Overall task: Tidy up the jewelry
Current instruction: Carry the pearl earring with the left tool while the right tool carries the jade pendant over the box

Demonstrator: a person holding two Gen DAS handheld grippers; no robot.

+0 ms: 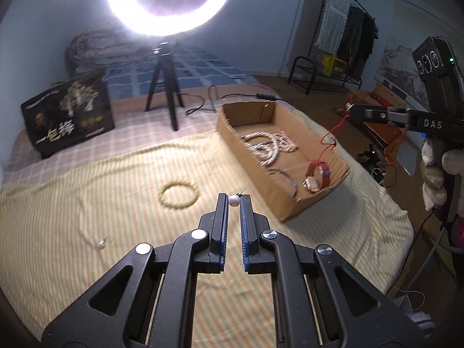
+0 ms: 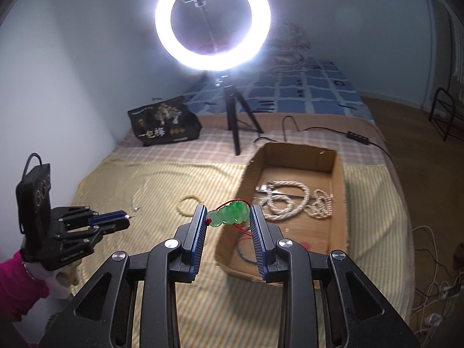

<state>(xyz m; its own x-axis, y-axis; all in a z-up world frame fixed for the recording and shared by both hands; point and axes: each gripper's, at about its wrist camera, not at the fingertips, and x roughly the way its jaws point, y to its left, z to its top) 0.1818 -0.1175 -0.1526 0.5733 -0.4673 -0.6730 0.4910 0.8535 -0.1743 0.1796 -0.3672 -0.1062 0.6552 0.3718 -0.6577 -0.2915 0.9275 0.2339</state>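
Note:
My left gripper (image 1: 234,200) is shut on a small white pearl earring (image 1: 234,201) and holds it above the striped bedcover, left of the cardboard box (image 1: 249,156). In the right wrist view, the right gripper (image 2: 229,217) is shut on a green jade pendant (image 2: 232,215) over the box's (image 2: 337,191) near left corner. The pendant's red cord (image 1: 333,136) hangs into the box. White pearl ropes (image 2: 290,200), a red strap (image 1: 319,171) and a silver bangle (image 1: 282,178) lie inside. A beaded bracelet (image 1: 177,197) and another pearl piece (image 1: 101,243) lie on the cover.
A ring light on a black tripod (image 1: 165,98) stands behind the cover, with a black bag (image 1: 69,116) to its left. A cable with an inline switch (image 1: 264,95) runs behind the box. The bed's edge drops off to the right, with cables on the floor (image 2: 435,290).

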